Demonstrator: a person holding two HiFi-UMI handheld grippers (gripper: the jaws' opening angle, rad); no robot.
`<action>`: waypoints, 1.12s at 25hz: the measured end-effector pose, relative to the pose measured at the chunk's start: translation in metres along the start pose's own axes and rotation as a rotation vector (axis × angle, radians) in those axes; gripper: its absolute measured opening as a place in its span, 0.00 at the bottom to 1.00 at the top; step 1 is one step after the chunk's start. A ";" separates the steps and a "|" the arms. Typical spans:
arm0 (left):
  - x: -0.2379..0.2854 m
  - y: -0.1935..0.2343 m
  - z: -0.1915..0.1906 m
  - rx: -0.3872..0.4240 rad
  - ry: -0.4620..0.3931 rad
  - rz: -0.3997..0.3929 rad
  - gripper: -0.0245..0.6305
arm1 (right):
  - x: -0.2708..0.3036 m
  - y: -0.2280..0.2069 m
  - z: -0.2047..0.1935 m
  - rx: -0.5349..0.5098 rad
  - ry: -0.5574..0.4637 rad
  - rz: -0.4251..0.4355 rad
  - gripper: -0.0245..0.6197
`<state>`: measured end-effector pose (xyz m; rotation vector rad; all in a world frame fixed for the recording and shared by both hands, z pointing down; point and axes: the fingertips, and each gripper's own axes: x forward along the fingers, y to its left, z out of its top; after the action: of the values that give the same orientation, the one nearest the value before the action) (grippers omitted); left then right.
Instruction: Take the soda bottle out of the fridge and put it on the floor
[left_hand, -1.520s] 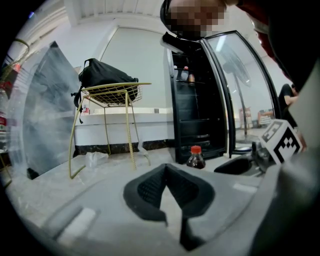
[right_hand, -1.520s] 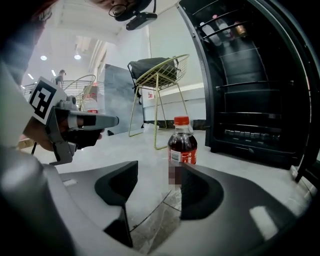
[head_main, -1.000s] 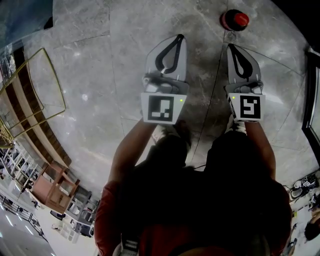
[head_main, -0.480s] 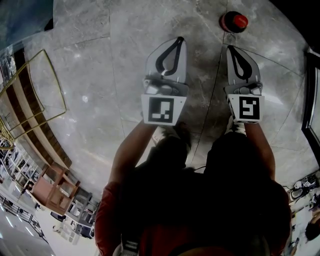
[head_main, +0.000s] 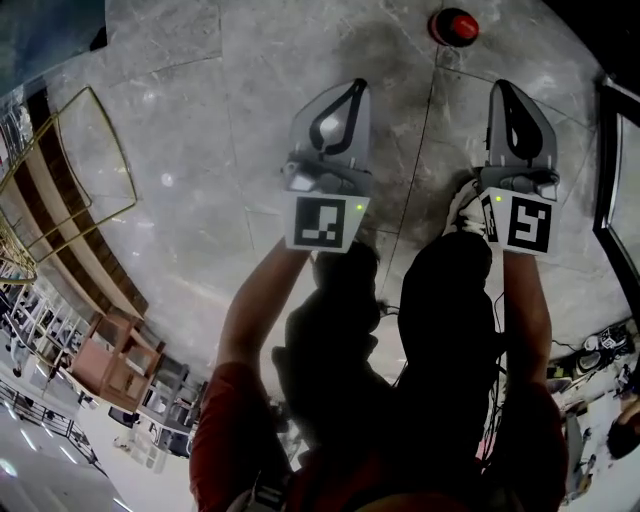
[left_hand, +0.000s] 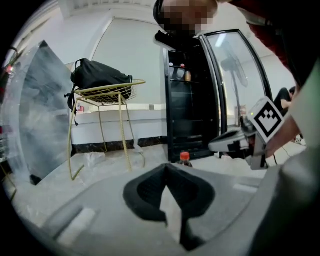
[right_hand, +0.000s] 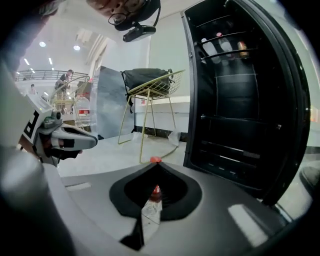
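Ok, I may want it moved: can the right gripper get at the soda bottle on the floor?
Probably yes. The soda bottle stands alone on bare floor ahead of the right gripper, with nothing between them. Its jaws are shut, so they would have to open first.

no readable text (marker cubes (head_main: 323, 222) show only square patterns).

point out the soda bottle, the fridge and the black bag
soda bottle (head_main: 453, 26), head view, red cap
fridge (right_hand: 235, 110), right gripper view, dark inside
black bag (left_hand: 97, 76), left gripper view, its middle
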<state>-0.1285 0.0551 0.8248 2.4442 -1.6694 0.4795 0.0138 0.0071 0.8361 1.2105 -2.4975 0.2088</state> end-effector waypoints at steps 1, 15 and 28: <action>-0.004 0.000 0.011 -0.004 0.005 0.004 0.04 | -0.009 -0.003 0.011 0.002 0.006 -0.004 0.04; -0.103 0.011 0.310 -0.071 -0.032 0.080 0.04 | -0.152 -0.026 0.277 0.033 0.038 -0.037 0.04; -0.230 0.016 0.613 -0.120 -0.122 0.151 0.04 | -0.287 -0.018 0.574 0.090 -0.020 -0.039 0.04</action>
<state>-0.1096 0.0714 0.1702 2.3156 -1.8812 0.2439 0.0471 0.0422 0.1960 1.3012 -2.5037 0.3039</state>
